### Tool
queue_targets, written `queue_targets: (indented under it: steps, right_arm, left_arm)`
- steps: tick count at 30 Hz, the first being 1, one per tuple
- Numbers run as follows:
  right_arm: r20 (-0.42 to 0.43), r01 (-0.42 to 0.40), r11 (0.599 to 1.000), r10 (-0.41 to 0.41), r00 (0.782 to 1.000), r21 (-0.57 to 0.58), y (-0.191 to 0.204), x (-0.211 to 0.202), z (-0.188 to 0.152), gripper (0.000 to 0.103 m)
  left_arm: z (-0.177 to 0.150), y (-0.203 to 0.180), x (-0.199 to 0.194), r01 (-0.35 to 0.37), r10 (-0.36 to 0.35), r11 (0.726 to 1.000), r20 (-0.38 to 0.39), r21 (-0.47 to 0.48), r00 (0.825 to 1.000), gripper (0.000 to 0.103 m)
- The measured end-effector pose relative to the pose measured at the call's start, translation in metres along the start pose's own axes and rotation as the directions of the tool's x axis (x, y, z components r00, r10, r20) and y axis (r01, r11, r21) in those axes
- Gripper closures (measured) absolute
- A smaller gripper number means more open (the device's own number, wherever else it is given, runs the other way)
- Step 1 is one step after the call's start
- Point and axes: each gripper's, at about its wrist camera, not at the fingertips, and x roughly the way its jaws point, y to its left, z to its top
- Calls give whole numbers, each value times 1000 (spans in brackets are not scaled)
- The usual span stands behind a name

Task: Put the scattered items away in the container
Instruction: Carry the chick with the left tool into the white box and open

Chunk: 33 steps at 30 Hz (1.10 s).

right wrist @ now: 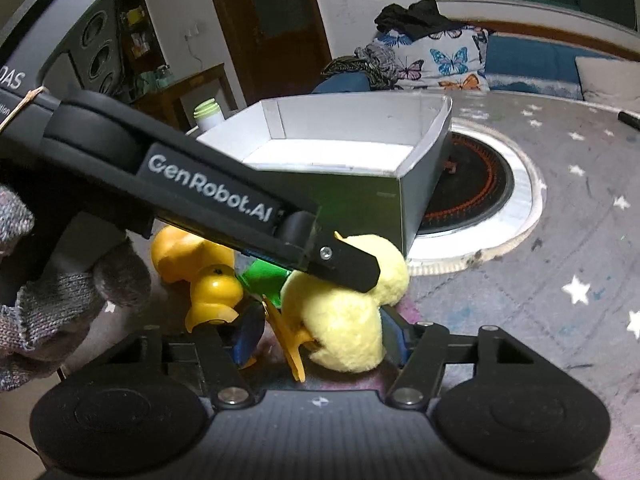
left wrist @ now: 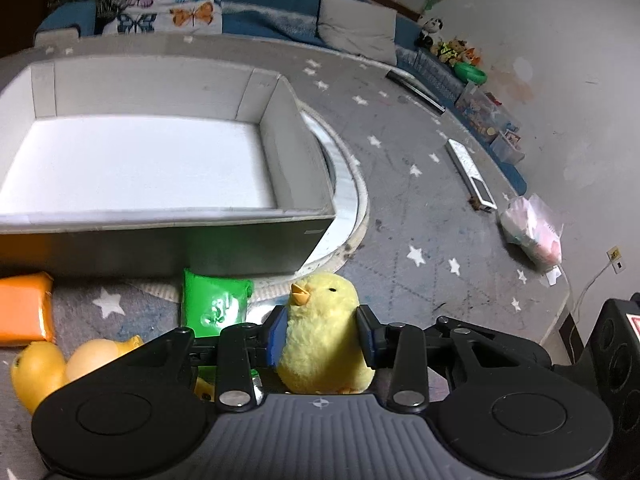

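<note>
My left gripper [left wrist: 322, 330] is shut on a yellow plush chick [left wrist: 326, 336], its blue pads pressing both sides. The chick also shows in the right wrist view [right wrist: 348, 312], with the left gripper's arm across it. My right gripper [right wrist: 324, 338] is open around the chick's lower body, pads apart from it. The empty white box [left wrist: 280, 120] stands just ahead on the rug; it also shows in the right wrist view [right wrist: 424, 136]. A green packet [left wrist: 214, 302], an orange packet [left wrist: 24, 308] and yellow rubber ducks [left wrist: 40, 368] lie in front of the box.
A grey star-patterned rug [left wrist: 420, 220] covers the floor. A round white-rimmed heater [right wrist: 480, 184] lies beside the box. A remote [left wrist: 470, 174] and a pink-white bag [left wrist: 532, 230] lie to the right. A blue sofa with cushions [left wrist: 352, 28] stands behind.
</note>
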Motion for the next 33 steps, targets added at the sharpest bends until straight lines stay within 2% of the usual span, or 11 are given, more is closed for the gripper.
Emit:
queue_targets:
  steps: [5,9,13,17,24,33]
  right_arm:
    - [46,4,998,-1,999,-61,10,-20,15,41]
    - [93,5,994,6,996,-113,12,-29,41,41]
    - [106,13,986,5,994,-168,10,-17,73,41]
    - [77,14,980,1,997,-200,-2,9,103,41]
    - [-22,14,983,-19,1000,-184,-29,62,133,41]
    - [-131,42,980,-68,989,-193,-29,116,140,41]
  left_arm:
    - [11,-8,-29,7,-9,1000,83,19,997,63]
    - [32,-5,-46,12,-14,1000,153,12,988,63]
    - [59,17,-36,24,-19,999,158,-33,987,63]
    - [87,39,-26,37,-24,996,163,-77,986,63]
    - [113,78,15,51,-37,990,105,-130,994,63]
    - [119,116,46,50,-43,976,39,-212,998,63]
